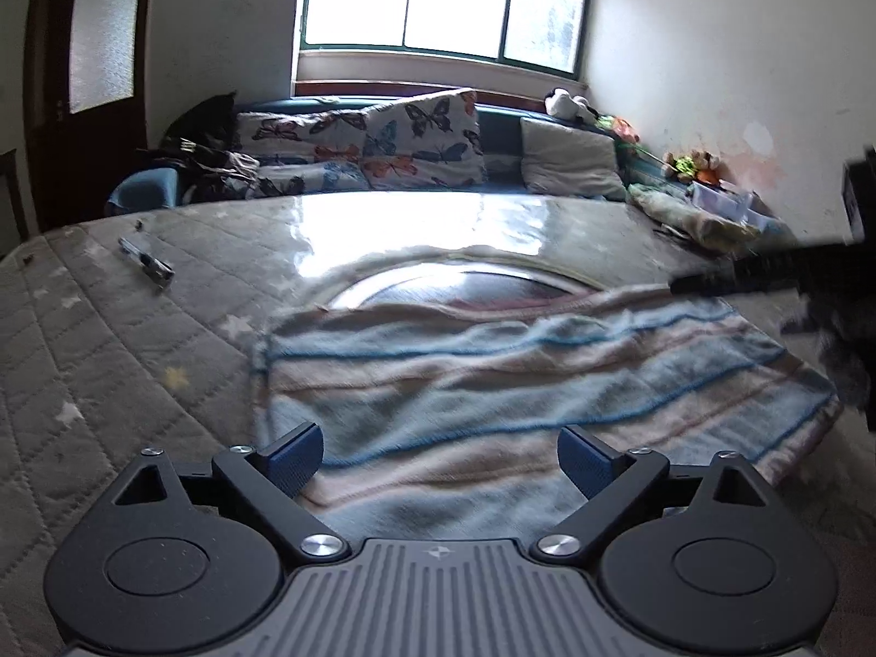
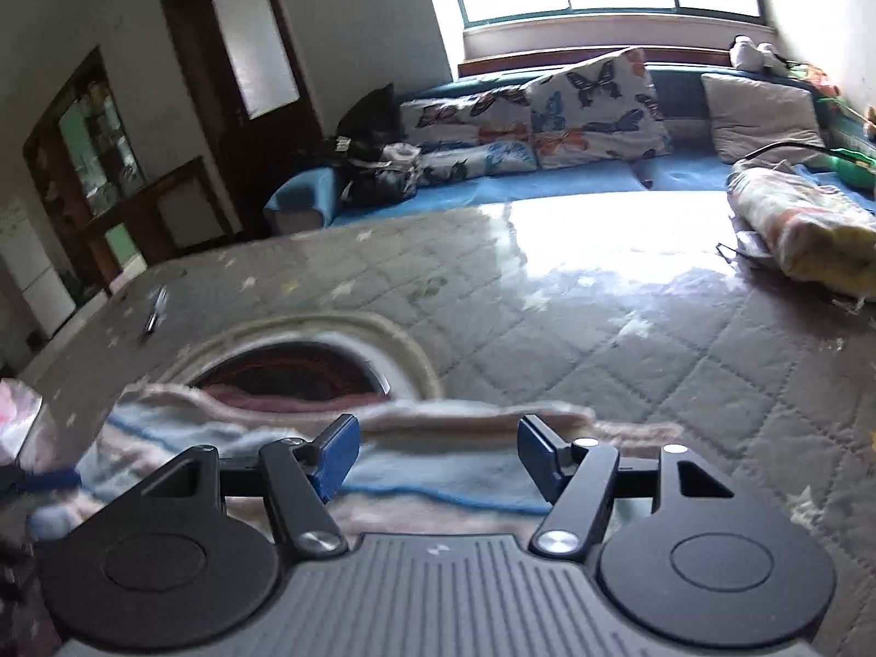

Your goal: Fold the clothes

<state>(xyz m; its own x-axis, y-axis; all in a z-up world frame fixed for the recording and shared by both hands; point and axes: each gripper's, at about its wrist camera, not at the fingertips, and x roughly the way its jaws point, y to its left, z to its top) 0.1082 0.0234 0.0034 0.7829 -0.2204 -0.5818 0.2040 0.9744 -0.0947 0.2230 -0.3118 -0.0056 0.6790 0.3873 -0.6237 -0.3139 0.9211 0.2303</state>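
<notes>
Striped garment (image 1: 520,378) lay on the quilted bed (image 1: 109,339) beside butterfly pillows (image 1: 394,137); both hand-held grippers, left (image 1: 441,457) and right (image 2: 438,451), were spread, pinching nothing.

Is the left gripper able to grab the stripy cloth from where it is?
Probably yes. The left gripper is open right over the stripy cloth, and nothing lies between them.

1. My right gripper (image 1: 766,279) shows in the left view only as a dark smear, cut off by the edge.
2. The striped garment (image 1: 520,372) is blurred, and my own body hides its near edge.
3. The small metal object (image 1: 147,264) on the mattress (image 1: 109,356) is too small to identify.
</notes>
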